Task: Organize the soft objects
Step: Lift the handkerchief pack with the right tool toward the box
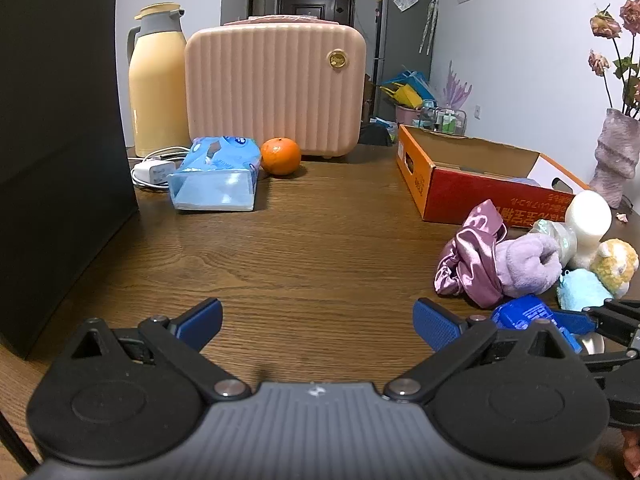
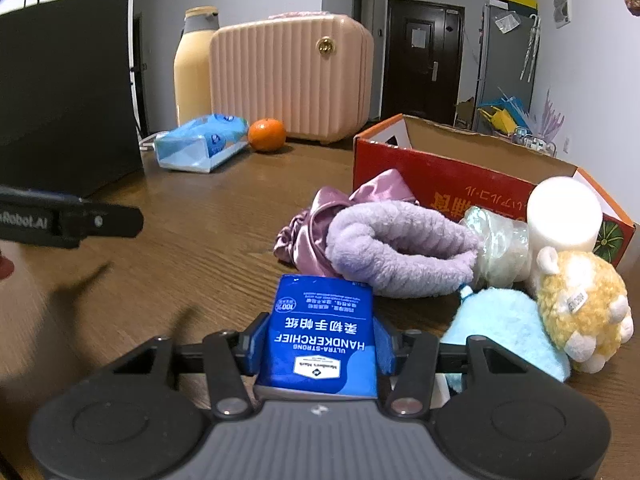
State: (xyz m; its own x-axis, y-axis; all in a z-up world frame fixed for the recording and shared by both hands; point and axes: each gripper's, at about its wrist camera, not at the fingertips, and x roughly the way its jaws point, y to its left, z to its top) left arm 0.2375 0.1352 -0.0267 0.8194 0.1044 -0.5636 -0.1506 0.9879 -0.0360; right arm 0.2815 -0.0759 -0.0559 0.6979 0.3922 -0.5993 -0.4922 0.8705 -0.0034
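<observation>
Right gripper [image 2: 320,344] low at the near edge of the brown wood-grain surface [image 2: 208,216], blue pads pressed against both sides of a small blue plastic pack of paper handkerchiefs [image 2: 320,336]: jaws clenched on the pack, which lies between them with its printed face up. Left gripper [image 1: 318,320] near the surface on the left, jaws spread wide with only bare wood between the blue pads.

Just beyond the pack, a heap of soft things: a shiny pink satin scrunchie [image 2: 316,220], touching a fluffy lilac plush band [image 2: 396,252] lying across it; to the right, a crinkled iridescent plastic bundle [image 2: 496,248], a white cylindrical candle [image 2: 564,216], a yellow-and-white plush animal [image 2: 580,300] and a pale blue fuzzy plush [image 2: 508,332] near the right gripper.

Behind the heap, an open red and orange cardboard box [image 2: 440,176] with upside-down lettering on its near wall.

Far left of the surface: a pale blue soft pack of tissues [image 1: 216,176], an orange mandarin [image 1: 281,156] just beside it, a white charger with cable [image 1: 154,172], a ribbed pink hard case [image 1: 276,88] and a yellow thermos jug [image 1: 158,84]. Large black box [image 1: 60,140] at the left edge. Purple twisted vase [image 1: 616,156] with dried flowers far right.
</observation>
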